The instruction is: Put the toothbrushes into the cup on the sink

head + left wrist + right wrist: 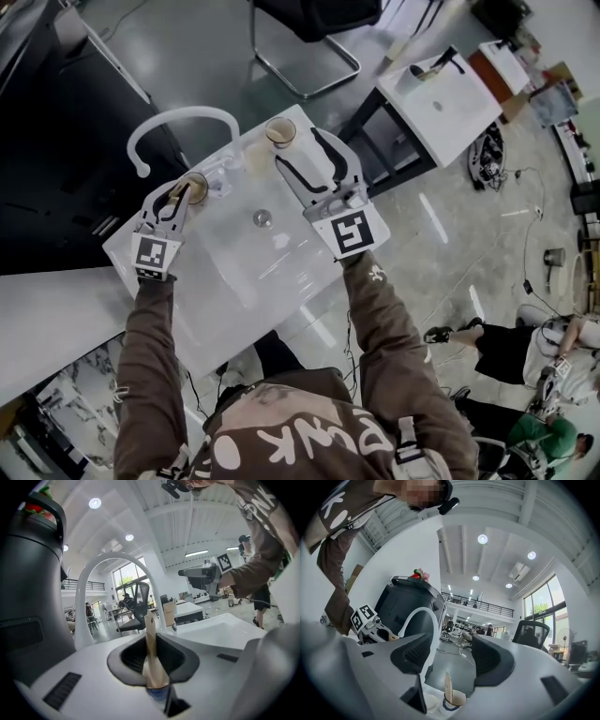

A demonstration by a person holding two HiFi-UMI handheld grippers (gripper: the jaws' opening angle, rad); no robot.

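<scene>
head view: the left gripper [181,194] holds a toothbrush [176,191] at a cup [197,187] on the sink [234,277] rim, apparently to drop it in. left gripper view: its fingers [127,657] are clamped on the handle, holding it upright. right gripper view: the right gripper [450,660] is empty, its fingers apart, above a second cup [457,700] that has another toothbrush [448,686] standing in it.

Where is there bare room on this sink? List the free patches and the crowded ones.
Free: the basin around the drain, between the left gripper and the right gripper, and forward to its near rim. Crowded: the back ledge, where the faucet, left cup, right cup and both grippers bunch.
</scene>
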